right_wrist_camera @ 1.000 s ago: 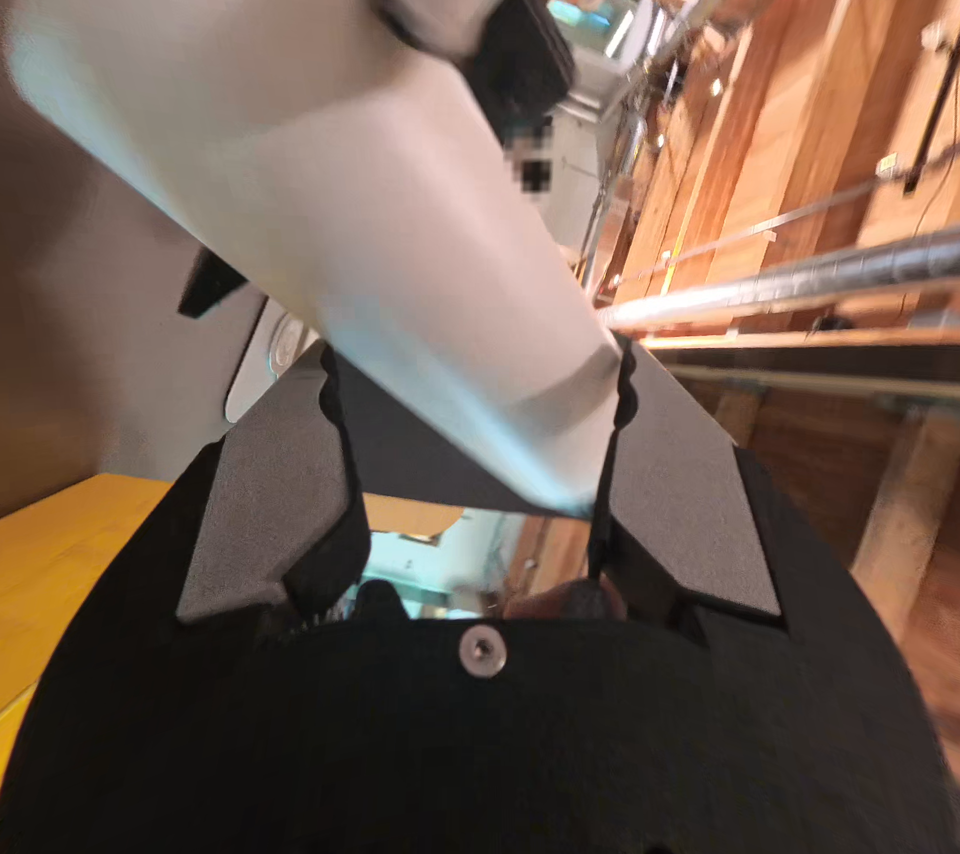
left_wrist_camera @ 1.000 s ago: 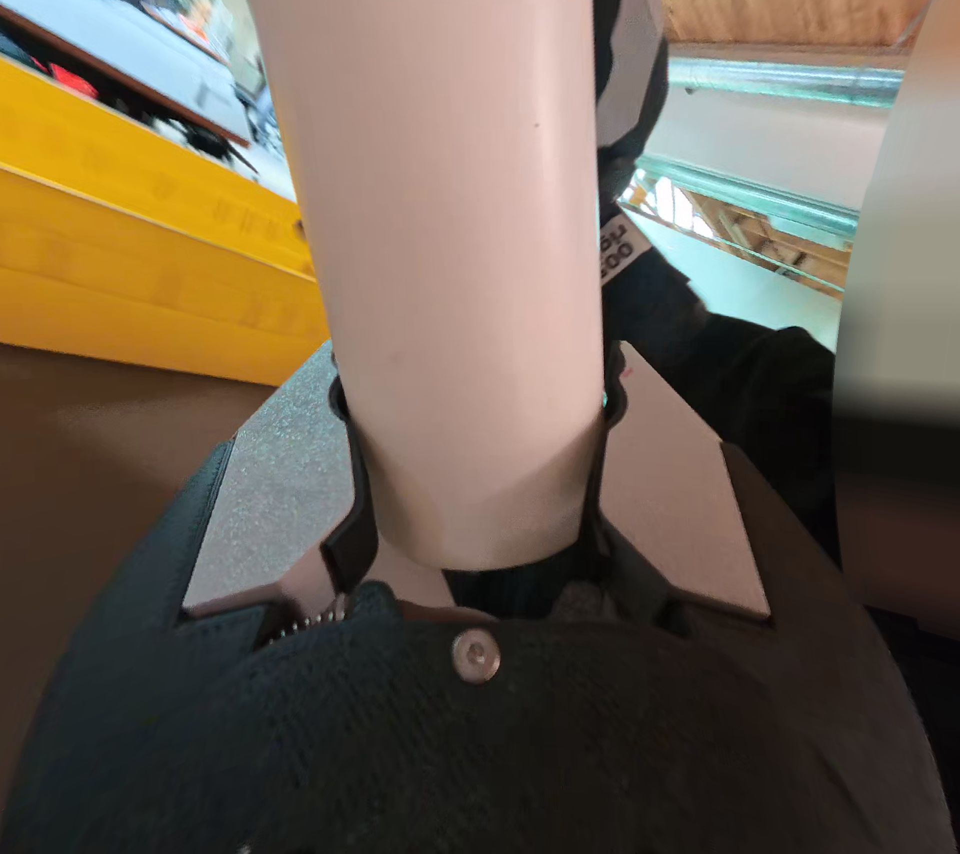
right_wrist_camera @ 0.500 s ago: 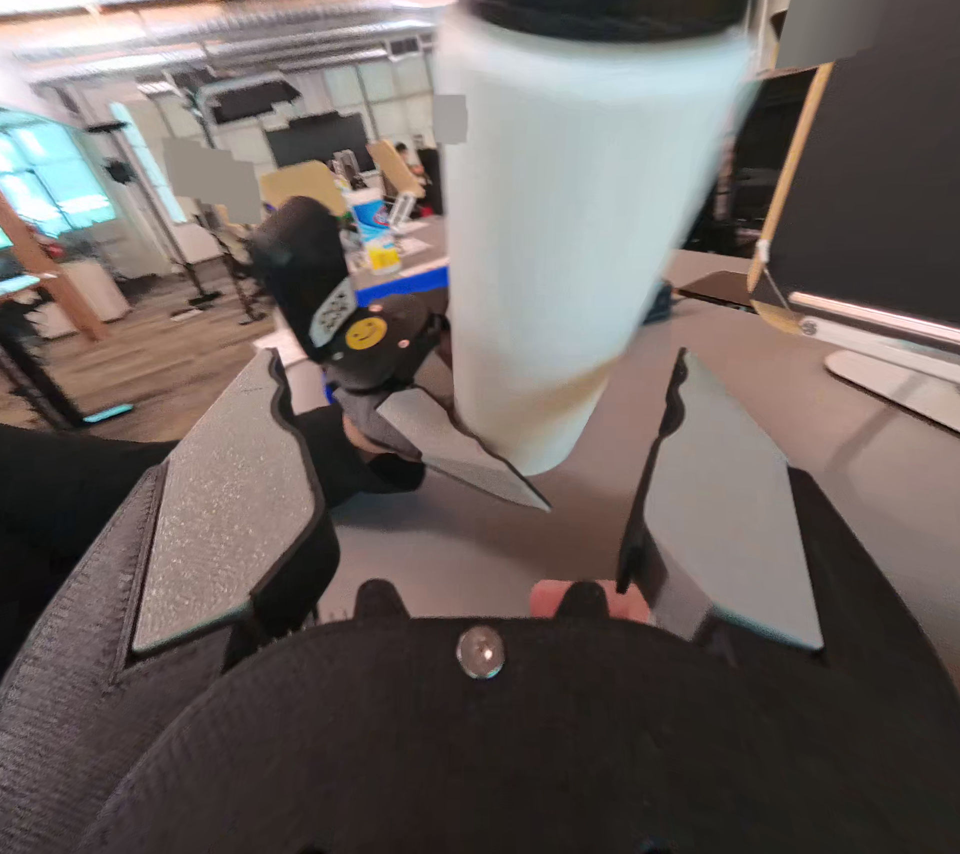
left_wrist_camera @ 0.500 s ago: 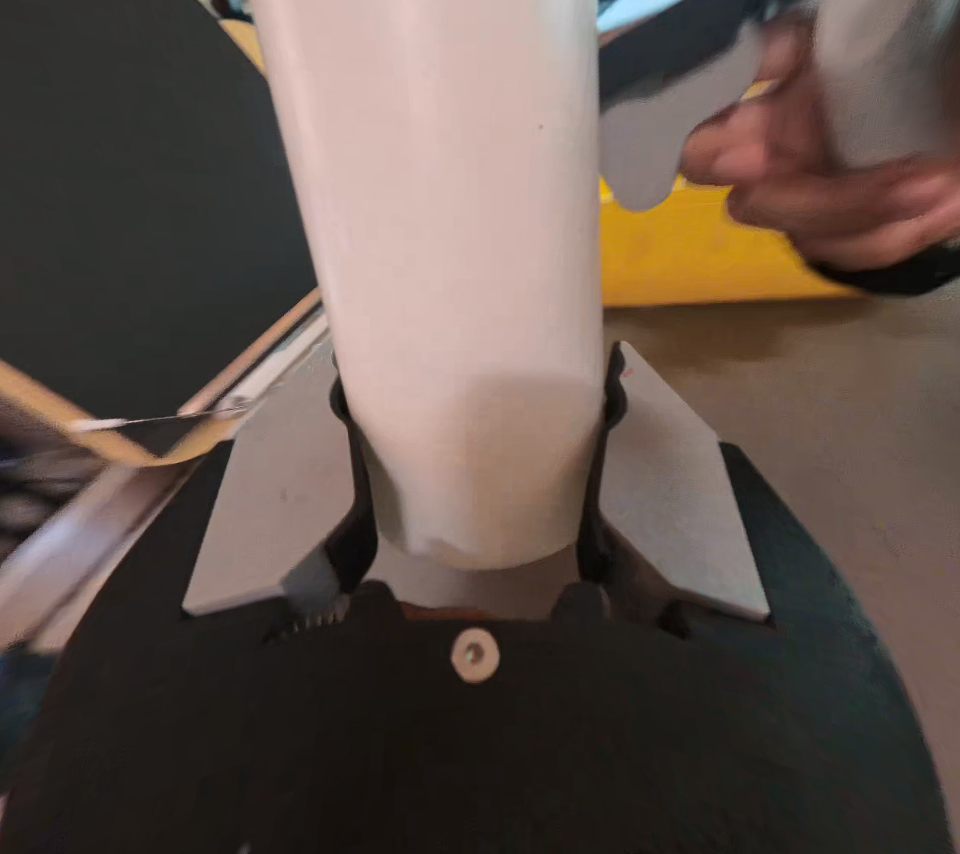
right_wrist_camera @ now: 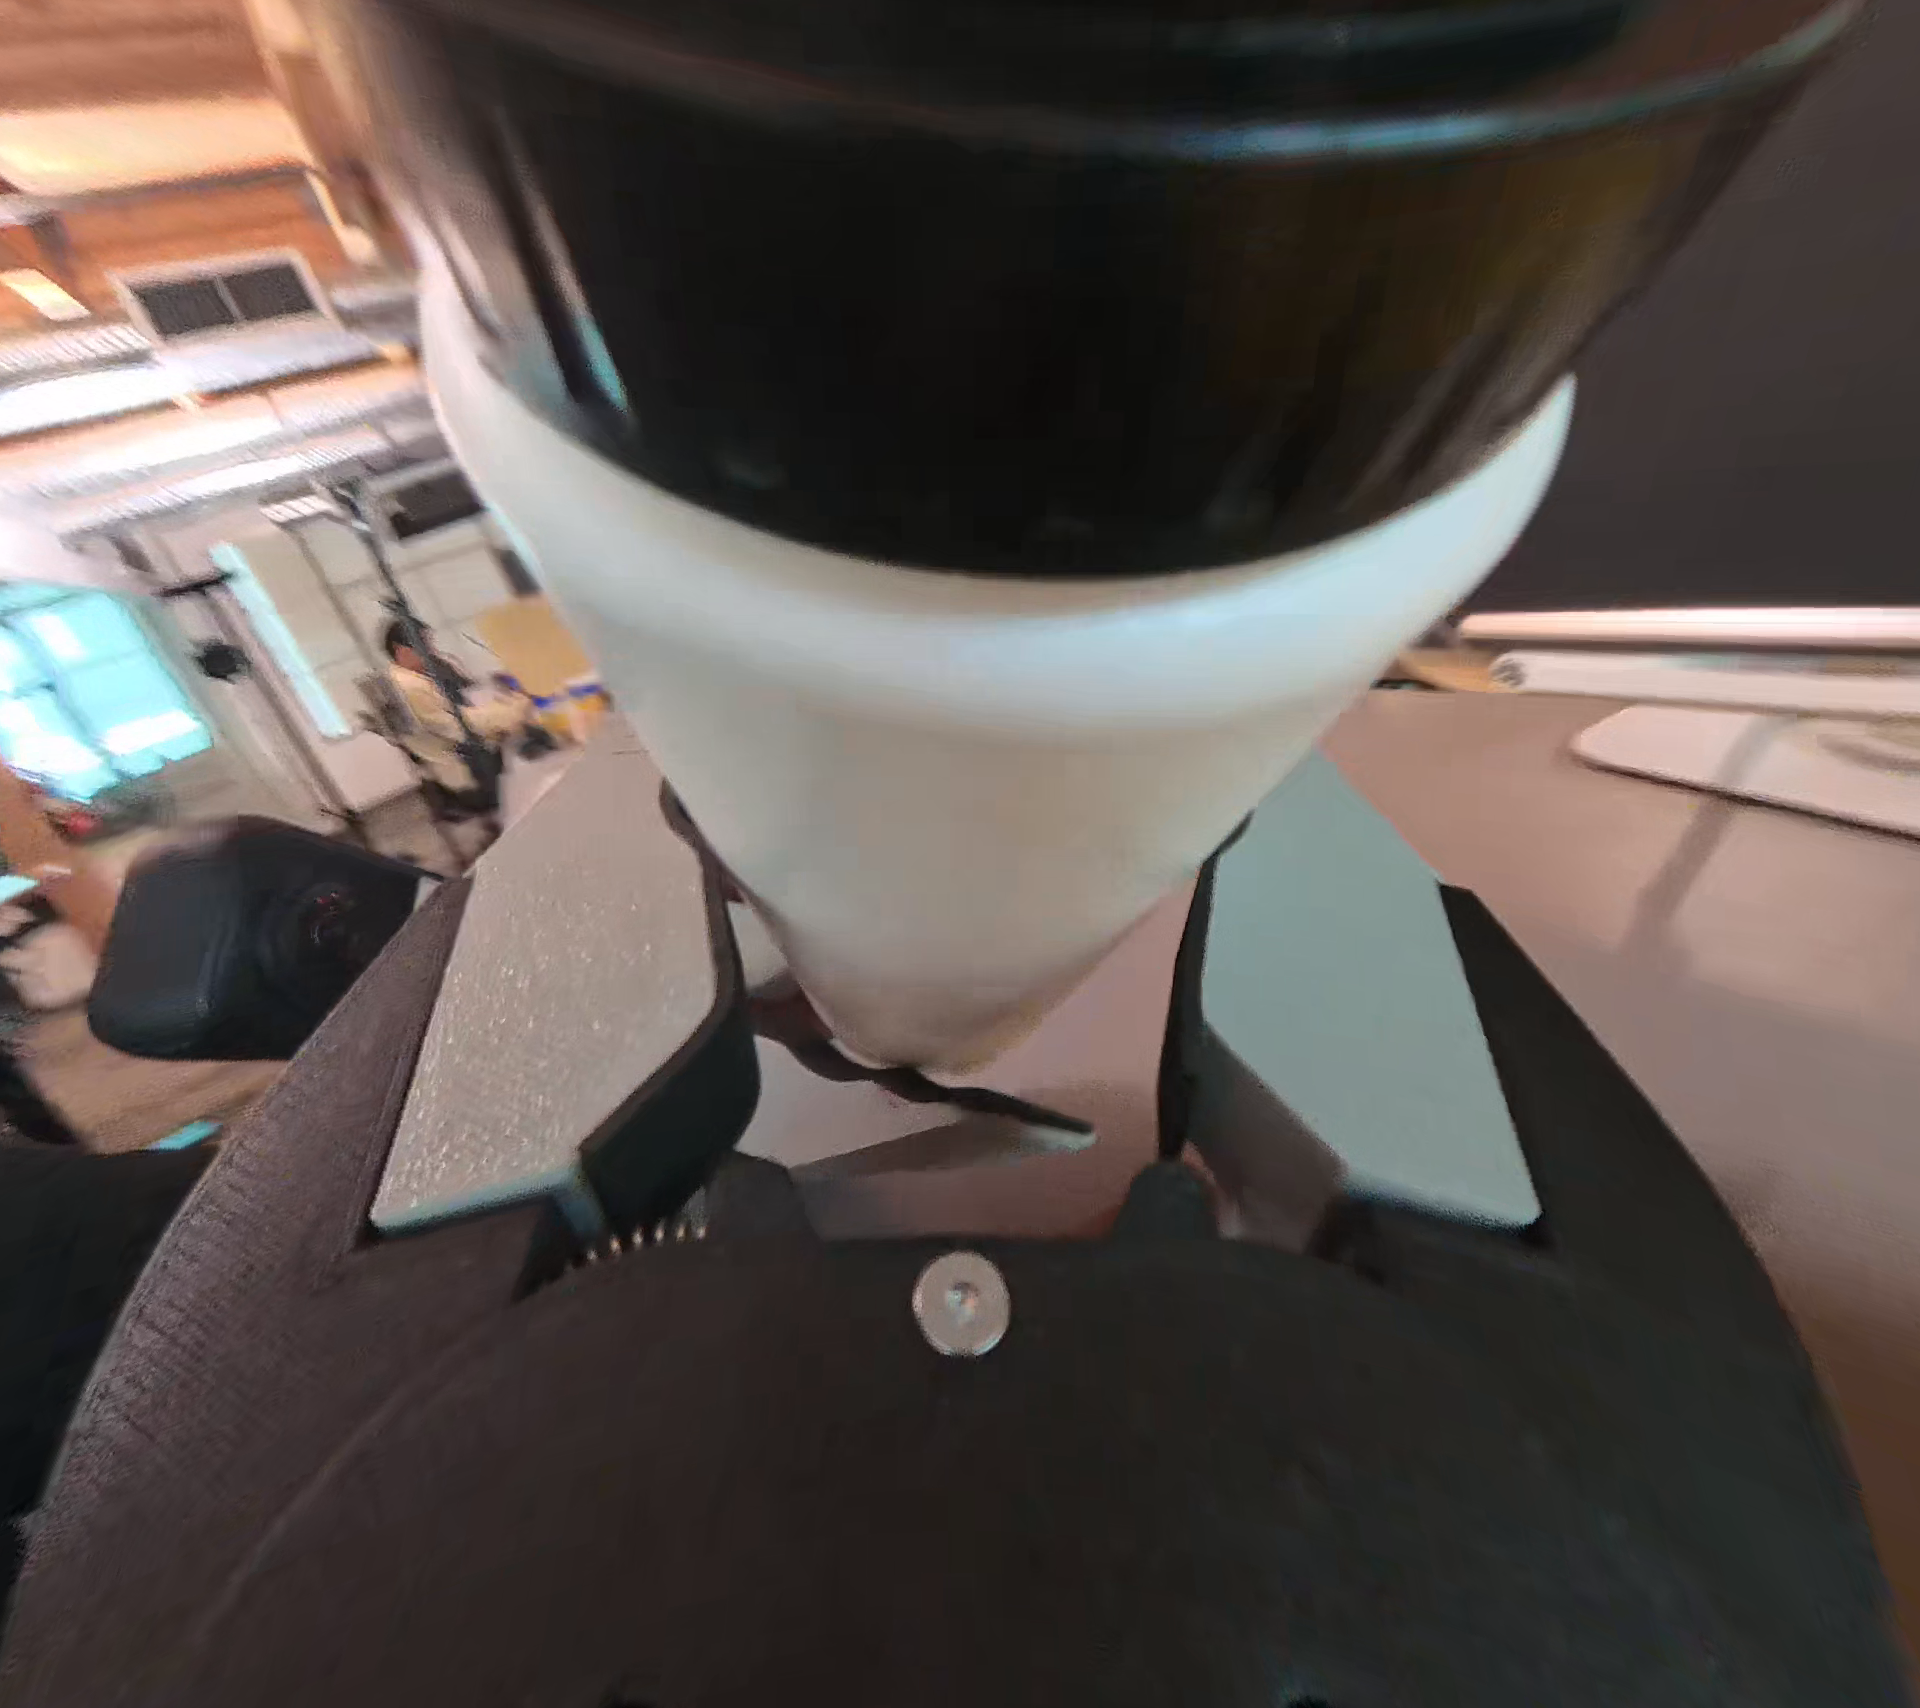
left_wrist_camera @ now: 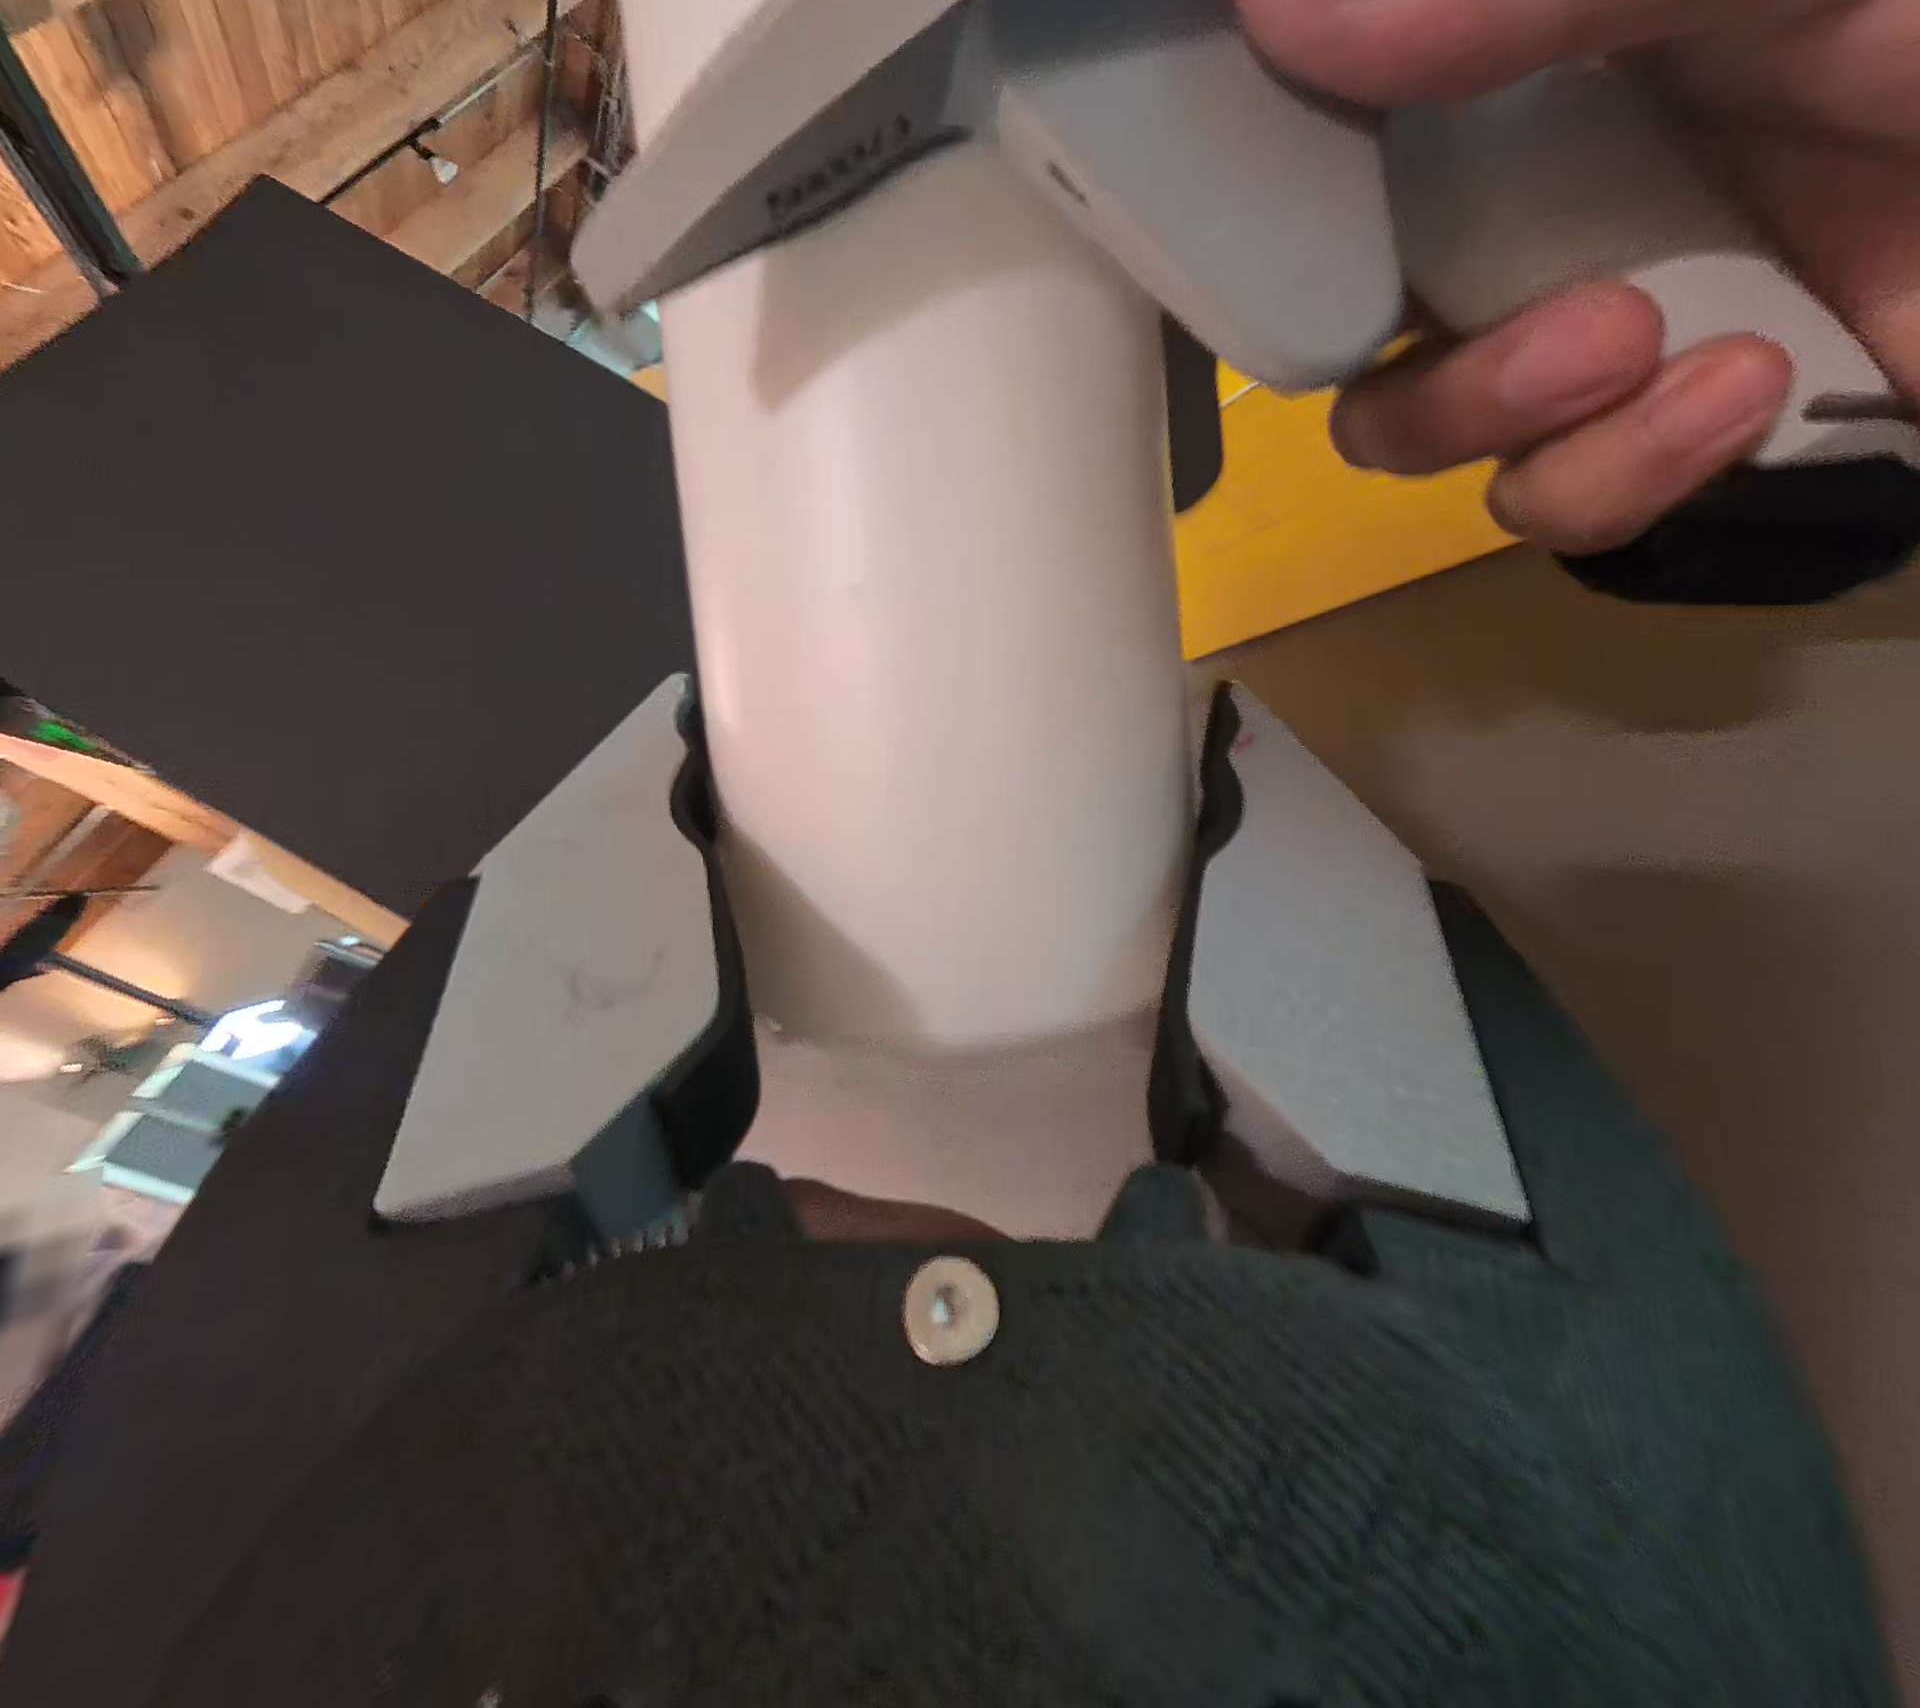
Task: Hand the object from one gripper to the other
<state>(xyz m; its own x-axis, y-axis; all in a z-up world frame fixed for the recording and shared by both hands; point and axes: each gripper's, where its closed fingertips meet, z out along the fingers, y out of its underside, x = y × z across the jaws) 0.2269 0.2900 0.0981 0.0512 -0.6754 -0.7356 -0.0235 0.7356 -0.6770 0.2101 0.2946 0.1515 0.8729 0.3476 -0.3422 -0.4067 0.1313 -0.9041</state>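
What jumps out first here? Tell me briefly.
A white bottle fills the middle of the left wrist view, its base clamped in the left hand-held gripper. Higher up, the right hand-held gripper closes around the same bottle just below its black lid, which looms across the top of the right wrist view. A person's hand holds that gripper at the upper right of the left view.

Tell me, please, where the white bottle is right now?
The bottle stands centred in the left wrist view, its base clamped in the left claw, while the right claw closes around its upper part, under the black lid.
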